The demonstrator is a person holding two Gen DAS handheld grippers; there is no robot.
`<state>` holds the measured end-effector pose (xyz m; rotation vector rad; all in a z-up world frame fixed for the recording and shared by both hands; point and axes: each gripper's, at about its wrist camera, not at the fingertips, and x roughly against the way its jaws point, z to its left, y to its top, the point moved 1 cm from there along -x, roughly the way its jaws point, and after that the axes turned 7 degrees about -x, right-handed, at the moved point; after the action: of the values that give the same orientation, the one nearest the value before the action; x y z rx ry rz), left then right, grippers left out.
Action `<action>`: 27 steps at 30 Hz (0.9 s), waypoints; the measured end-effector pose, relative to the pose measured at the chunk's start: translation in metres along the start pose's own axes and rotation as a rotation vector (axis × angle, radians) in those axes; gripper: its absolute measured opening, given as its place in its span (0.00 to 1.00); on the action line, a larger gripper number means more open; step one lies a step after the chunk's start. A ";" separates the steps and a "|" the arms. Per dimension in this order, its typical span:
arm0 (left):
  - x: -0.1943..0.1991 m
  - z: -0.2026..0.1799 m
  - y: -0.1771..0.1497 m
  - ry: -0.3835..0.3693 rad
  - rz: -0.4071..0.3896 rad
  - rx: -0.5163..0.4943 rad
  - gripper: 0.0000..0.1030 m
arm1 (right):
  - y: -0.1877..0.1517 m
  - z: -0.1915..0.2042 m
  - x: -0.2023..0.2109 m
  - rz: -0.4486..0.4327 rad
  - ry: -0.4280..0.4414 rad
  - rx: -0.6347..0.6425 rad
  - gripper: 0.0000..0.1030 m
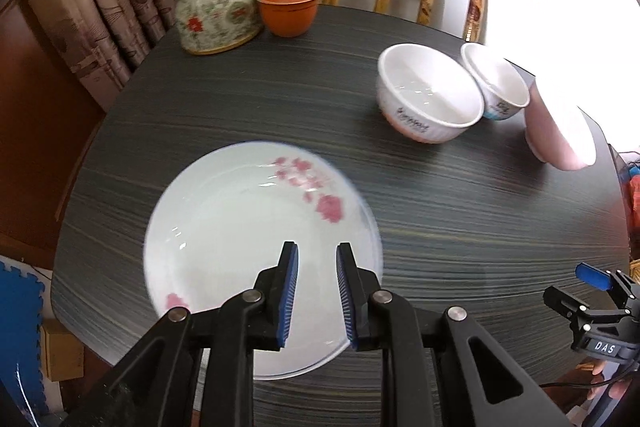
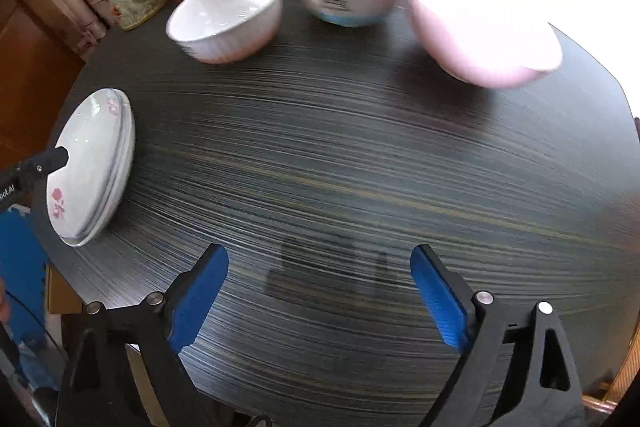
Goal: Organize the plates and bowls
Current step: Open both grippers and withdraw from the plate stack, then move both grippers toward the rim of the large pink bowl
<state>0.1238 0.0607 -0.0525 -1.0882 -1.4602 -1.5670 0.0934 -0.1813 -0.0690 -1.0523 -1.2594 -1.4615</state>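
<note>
Hovering left gripper (image 1: 317, 291) over stacked plates (image 1: 256, 251) at near-left table (image 1: 440, 227) edge, fingers nearly shut, gripping nothing visible. Right gripper (image 2: 320, 291) spread wide, empty, facing far bowls (image 2: 228, 15), likely next.

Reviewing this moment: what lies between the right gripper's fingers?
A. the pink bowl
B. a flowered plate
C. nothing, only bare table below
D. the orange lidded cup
C: in the right wrist view the right gripper has its blue pads spread wide over the bare dark table, while the pink bowl sits well beyond them.
</note>
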 end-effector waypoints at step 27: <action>-0.017 -0.149 0.091 -0.212 -0.004 -0.095 0.27 | 0.036 -0.169 0.054 -0.125 0.006 -0.271 0.88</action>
<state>0.1984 -0.0967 -0.0333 -1.3416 -1.5388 -1.5762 0.1092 -0.3569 -0.0280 -1.1612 -1.1621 -1.7671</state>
